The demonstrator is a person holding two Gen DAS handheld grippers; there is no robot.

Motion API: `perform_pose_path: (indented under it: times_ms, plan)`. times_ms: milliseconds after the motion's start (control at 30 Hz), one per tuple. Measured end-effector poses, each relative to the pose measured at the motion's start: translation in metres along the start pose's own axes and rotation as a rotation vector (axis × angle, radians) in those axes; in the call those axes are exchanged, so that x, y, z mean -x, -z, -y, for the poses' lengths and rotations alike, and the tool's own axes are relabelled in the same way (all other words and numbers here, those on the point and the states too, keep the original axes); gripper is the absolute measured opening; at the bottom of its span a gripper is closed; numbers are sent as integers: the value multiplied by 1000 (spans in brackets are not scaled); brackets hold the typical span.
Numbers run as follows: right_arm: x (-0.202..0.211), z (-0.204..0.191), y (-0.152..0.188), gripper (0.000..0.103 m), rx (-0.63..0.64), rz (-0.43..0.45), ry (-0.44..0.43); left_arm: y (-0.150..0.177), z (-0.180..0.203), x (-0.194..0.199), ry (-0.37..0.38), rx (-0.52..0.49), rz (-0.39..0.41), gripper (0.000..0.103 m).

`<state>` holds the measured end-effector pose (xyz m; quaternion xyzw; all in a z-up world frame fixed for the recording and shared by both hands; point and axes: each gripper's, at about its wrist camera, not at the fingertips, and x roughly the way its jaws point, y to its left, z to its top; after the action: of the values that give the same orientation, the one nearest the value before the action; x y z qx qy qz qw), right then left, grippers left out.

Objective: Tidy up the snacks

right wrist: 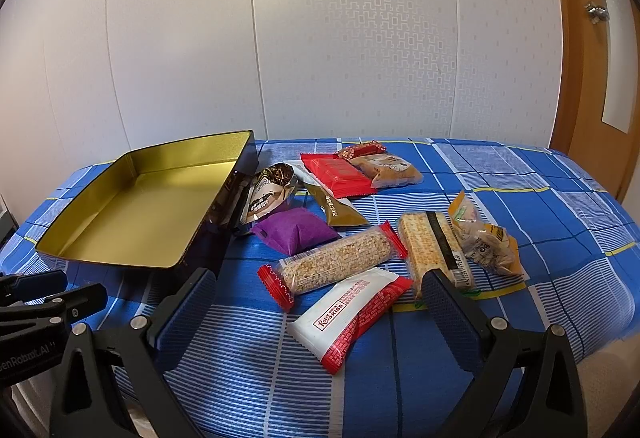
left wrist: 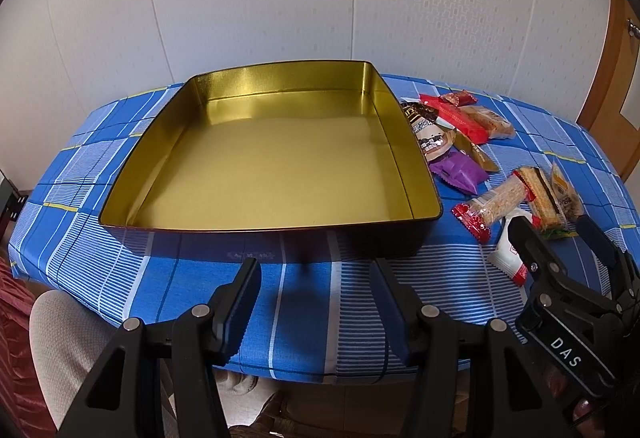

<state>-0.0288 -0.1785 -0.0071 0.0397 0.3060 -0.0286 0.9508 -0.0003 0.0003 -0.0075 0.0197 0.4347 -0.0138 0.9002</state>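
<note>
Gold tin (left wrist: 272,166) sits on the worktop (left wrist: 192,278), nothing inside. Snacks (right wrist: 348,250) lie right of the tin. Left tongs (left wrist: 316,302) and right tongs (right wrist: 320,314) gape, holding nothing.

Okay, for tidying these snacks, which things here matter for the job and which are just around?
Part of the job:
gold tin
white and red Kiss bar
sesame bar
cracker pack
purple packet
red wrapper
left gripper and right gripper, both open and holding nothing

Just around:
blue checked tablecloth
wooden door
</note>
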Motion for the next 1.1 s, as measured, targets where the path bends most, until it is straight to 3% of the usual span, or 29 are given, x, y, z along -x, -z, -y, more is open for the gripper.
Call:
perform_pose_path:
  times_ms: [800, 933, 1100]
  plan:
    - [2, 13, -2, 103, -34, 16, -5, 0, 1, -5, 14, -2, -40, 57]
    - [-1, 24, -3, 103, -64, 7, -11, 2, 3, -7, 54, -12, -58, 57]
    - [2, 50, -5, 103, -144, 52, -12, 5, 4, -6, 175, -5, -68, 57]
